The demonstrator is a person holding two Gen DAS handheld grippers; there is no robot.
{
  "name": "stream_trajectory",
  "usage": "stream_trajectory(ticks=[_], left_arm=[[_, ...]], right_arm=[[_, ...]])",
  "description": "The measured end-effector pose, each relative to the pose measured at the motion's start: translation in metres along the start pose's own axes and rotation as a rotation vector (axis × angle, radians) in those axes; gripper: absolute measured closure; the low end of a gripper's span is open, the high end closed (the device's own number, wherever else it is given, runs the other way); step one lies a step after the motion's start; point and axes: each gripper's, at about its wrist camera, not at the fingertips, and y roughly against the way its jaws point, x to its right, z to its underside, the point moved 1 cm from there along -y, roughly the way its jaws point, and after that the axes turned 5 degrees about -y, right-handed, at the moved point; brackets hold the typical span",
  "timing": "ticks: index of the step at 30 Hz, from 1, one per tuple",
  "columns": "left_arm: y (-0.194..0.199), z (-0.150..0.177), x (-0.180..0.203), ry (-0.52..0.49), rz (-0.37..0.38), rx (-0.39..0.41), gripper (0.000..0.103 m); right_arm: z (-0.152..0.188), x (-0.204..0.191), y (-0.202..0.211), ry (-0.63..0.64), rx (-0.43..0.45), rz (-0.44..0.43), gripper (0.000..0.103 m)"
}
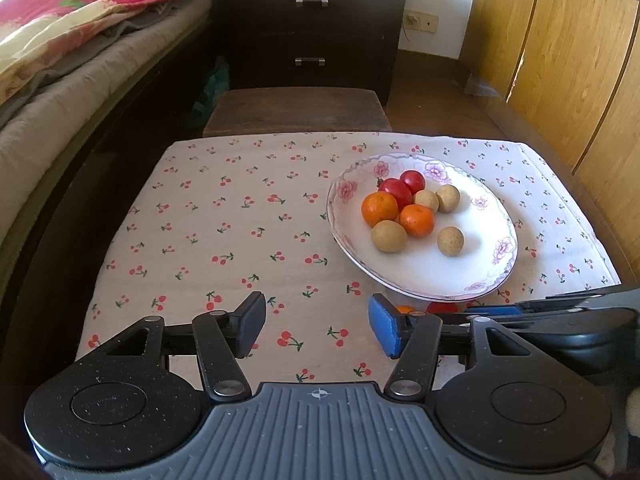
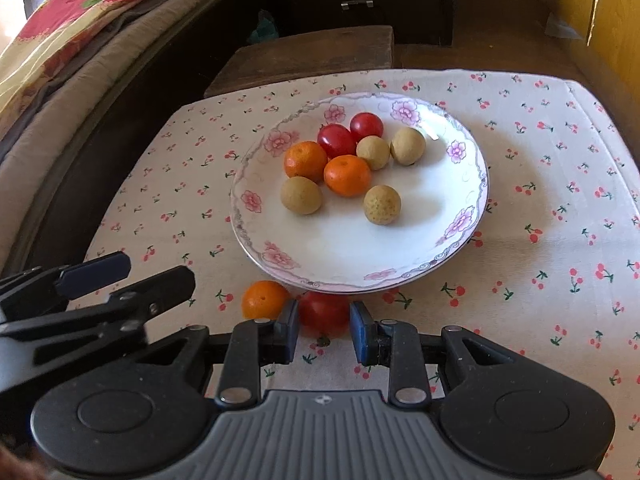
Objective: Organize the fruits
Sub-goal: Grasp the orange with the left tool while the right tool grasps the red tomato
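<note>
Crowding plate (image 2: 256, 236) rim: orange (image 2: 265, 299) | tomato (image 2: 324, 314) between right tongs (image 2: 325, 330)

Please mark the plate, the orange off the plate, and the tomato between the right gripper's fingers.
plate (image 2: 280, 236): right wrist view, bare white inside near its left rim.
loose orange (image 2: 265, 299): right wrist view, middle of its peel, on the cloth.
tomato (image 2: 323, 312): right wrist view, middle of its red skin, on the cloth.

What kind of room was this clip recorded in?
Most likely a bedroom in a home. A bed with a floral quilt runs along one side, a dark chest of drawers stands behind the small cloth-covered table, and wooden wardrobe doors line the other wall.
</note>
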Motion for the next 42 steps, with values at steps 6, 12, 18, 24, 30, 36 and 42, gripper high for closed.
stream_trajectory(ticks=[6,12,18,24,30,36,42], left_arm=[[-0.005,0.002,0.000,0.002,-0.002,-0.015,0.038],[-0.015,0.003,0.007,0.011,0.026,-0.048,0.038],[-0.025,0.001,0.024,-0.009,0.037,-0.064,0.038],[-0.033,-0.003,0.041,-0.013,0.062,-0.052,0.034],[-0.036,0.001,0.052,-0.007,0.073,-0.059,0.035],[-0.038,0.006,0.058,0.003,0.068,-0.071,0.041],[-0.038,0.004,0.068,0.001,0.043,-0.046,0.043]], right_arm=[[0.002,0.002,-0.003,0.015,0.003,0.002,0.072],[0.006,0.011,0.010,0.033,0.005,0.023,0.072],[0.014,0.025,0.024,0.049,0.013,0.056,0.072],[0.015,0.036,0.028,0.044,0.014,0.062,0.072],[0.018,0.040,0.028,0.053,0.006,0.067,0.072],[0.019,0.052,0.034,0.043,0.010,0.072,0.072],[0.022,0.059,0.042,0.070,0.030,0.097,0.072]])
